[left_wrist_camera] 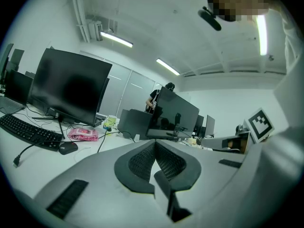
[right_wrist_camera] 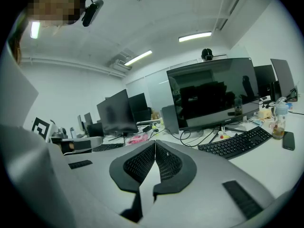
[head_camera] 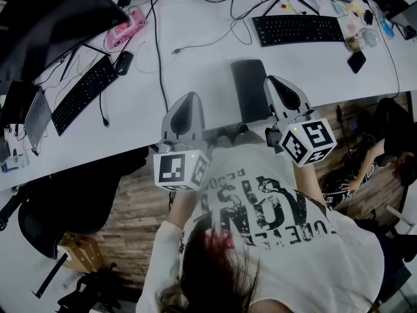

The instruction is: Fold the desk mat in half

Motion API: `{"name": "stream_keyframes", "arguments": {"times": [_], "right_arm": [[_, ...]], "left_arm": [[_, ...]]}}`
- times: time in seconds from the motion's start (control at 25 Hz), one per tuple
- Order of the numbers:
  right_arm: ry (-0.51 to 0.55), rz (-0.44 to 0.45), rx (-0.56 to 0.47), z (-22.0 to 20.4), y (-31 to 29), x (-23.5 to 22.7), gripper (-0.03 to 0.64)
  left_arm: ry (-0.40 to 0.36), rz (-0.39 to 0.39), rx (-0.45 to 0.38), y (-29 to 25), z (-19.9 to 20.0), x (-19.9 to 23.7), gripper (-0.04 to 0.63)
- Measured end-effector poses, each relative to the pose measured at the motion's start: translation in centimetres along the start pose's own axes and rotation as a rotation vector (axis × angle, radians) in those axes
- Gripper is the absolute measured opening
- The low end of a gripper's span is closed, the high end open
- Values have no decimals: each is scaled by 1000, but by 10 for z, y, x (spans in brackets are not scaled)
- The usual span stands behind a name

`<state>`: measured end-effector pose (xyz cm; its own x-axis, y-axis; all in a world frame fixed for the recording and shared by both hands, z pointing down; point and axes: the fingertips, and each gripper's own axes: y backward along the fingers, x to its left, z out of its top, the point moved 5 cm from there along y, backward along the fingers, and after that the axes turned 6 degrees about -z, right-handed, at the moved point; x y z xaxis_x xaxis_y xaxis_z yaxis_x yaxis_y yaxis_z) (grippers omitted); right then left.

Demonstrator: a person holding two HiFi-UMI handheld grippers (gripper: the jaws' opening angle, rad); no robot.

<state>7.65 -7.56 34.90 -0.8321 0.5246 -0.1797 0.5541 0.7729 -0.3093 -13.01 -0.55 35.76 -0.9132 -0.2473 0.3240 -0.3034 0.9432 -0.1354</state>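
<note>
The white desk [head_camera: 195, 51] carries a black monitor [head_camera: 52, 18] towards its left end. The dark desk mat [head_camera: 251, 89] lies flat at the near edge, between the two grippers. The left gripper [head_camera: 193, 96] and the right gripper [head_camera: 274, 79] are both closed with nothing between their jaws. The right one is just beside the mat's right side.

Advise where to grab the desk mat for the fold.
Desk mat lies flat, long axis away, between the shut left gripper and right gripper. Probably pinch its near short edge, one corner each, coming from the person's side.
</note>
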Motion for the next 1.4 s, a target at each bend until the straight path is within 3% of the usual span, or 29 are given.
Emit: {"name": "stream_keyframes", "arguments": {"times": [1.4], "right_arm": [[6, 2, -5, -2, 3, 5, 2]], "left_arm": [[6, 19, -12, 9, -1, 4, 2]]}}
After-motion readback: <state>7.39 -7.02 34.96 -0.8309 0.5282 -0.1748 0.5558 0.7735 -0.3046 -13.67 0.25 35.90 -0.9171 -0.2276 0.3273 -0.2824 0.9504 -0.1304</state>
